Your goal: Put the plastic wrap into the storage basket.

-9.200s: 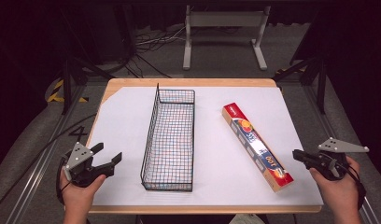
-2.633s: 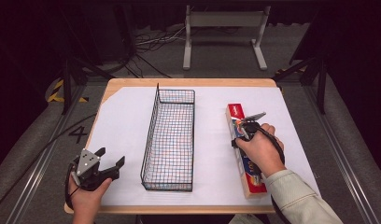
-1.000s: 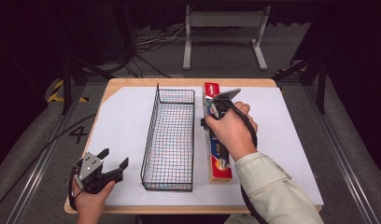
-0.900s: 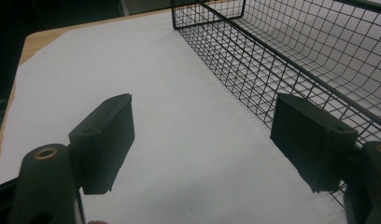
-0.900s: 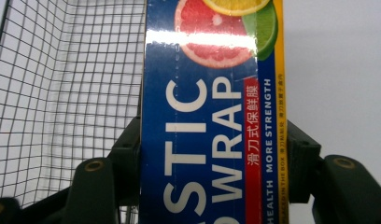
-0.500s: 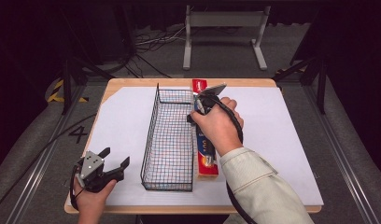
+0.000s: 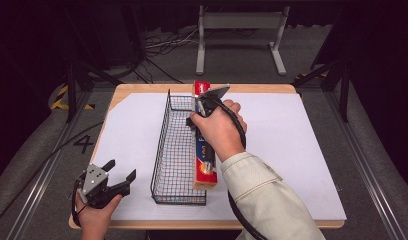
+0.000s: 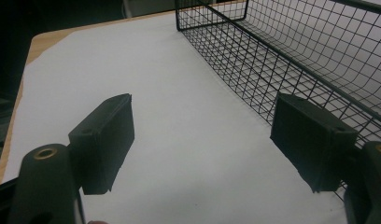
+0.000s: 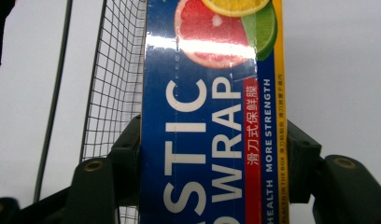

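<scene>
— Where are your hands?

— My right arm reaches in from the near edge toward the counter's [image 7: 302, 150] middle, sleeve angled left, the right tool [image 7: 204, 111] pinching the plastic wrap box [image 7: 206, 165]. My left tool [image 7: 114, 181] sits low at the near left corner, spread wide, nothing between its pads.

— And the box?

— Long, blue with red trim and citrus pictures, lying lengthwise against the right wall of the wire basket [image 7: 174, 150], from the far edge toward the near one.
</scene>
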